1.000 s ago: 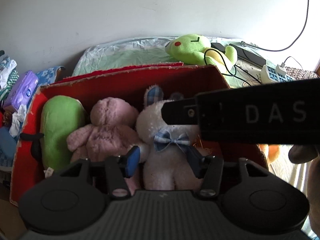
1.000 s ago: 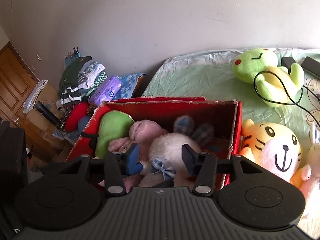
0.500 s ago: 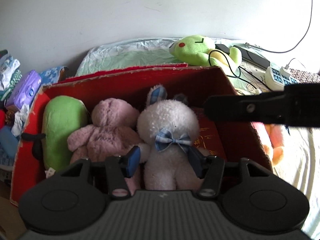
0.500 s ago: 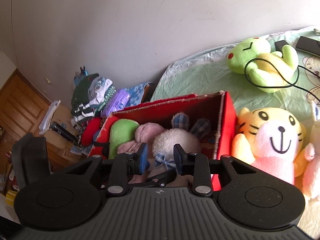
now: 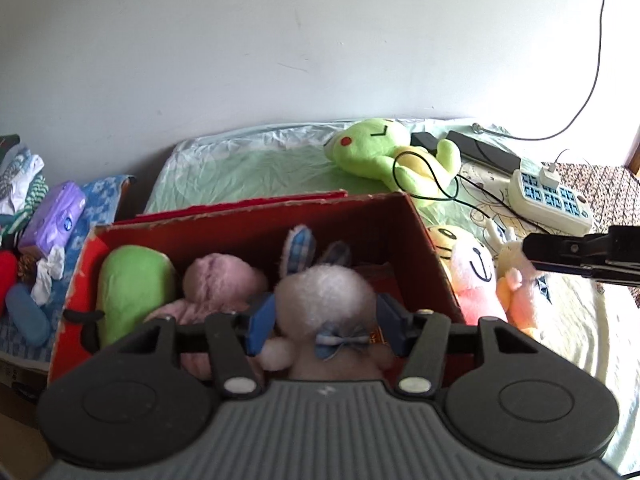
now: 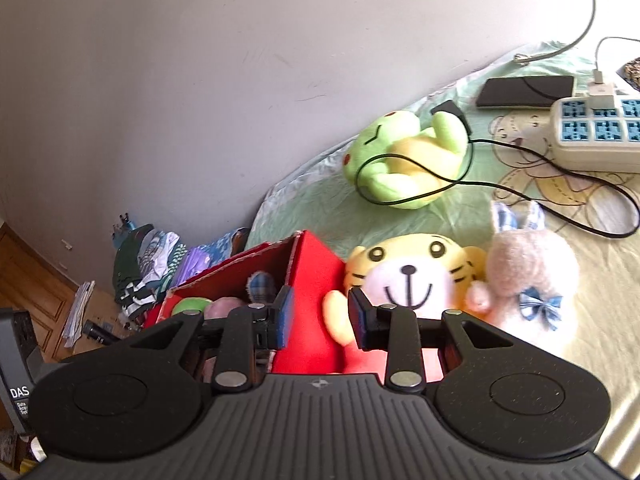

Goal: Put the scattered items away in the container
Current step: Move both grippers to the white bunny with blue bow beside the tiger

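Against the pale wall, on the green-sheeted bed, the red cardboard box holds the white plush rabbit; the left gripper is opening around it. The right gripper, jaws narrow and empty, has swung toward the yellow tiger plush, probably next.

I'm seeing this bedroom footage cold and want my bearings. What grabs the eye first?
The red box at the bed's edge stands out, packed with a green plush, a pink plush and a white bunny framed by the left gripper, whose jaws are opening. On the bedsheet right of the box sit a grinning tiger plush and a second bunny, with a green frog plush under a black cable further back.
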The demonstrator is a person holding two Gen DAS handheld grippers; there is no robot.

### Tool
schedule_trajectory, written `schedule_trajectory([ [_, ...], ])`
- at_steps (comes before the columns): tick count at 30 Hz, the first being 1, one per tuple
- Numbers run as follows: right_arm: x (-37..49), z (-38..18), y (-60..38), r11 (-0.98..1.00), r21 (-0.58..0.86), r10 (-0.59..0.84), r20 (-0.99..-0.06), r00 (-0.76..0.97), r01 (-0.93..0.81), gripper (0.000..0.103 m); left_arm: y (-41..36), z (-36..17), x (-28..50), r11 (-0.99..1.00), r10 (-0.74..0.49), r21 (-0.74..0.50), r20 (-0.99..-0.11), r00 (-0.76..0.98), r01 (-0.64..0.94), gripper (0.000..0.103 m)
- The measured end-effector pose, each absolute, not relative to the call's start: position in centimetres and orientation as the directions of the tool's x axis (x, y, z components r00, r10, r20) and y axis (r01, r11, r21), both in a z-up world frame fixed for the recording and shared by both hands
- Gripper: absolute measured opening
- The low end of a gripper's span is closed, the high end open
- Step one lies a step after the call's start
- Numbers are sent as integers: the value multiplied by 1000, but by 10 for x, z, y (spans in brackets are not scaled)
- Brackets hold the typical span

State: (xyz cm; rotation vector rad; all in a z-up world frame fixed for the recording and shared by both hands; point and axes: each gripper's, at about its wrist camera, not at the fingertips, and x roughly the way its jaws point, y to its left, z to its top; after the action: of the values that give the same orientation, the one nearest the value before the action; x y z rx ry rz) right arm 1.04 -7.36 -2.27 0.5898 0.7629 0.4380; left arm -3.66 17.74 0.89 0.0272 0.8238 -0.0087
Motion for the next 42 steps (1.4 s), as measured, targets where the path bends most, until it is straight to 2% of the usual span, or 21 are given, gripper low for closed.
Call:
schedule_trajectory([
  [10,-9,-55,-130,811,584,413,-620,667,42,36,168,17,-27,999,-15,-35,-761,648,-19,68],
  [15,-15,-64,-138,824,559,376,-658,652,89,36,136,20,-19,1000,-18,-17,-760,650,9,81],
  [17,-14,-65,-139,827,555,374,-661,650,90,36,121,23,-17,999,-33,-12,-753,658,36,83],
  [21,-14,-63,-137,831,550,373,-661,651,82,37,94,29,-14,996,-40,20,-738,673,82,83],
  [25,-15,-61,-136,837,543,371,-662,651,75,37,77,27,-8,994,-78,-10,-752,655,107,83],
  [31,-16,-60,-138,846,529,360,-666,653,73,38,47,8,-9,985,-133,-35,-781,610,169,82],
  [42,-16,-70,-142,843,528,353,-692,630,107,39,31,-23,-5,980,-140,-39,-833,535,196,83],
])
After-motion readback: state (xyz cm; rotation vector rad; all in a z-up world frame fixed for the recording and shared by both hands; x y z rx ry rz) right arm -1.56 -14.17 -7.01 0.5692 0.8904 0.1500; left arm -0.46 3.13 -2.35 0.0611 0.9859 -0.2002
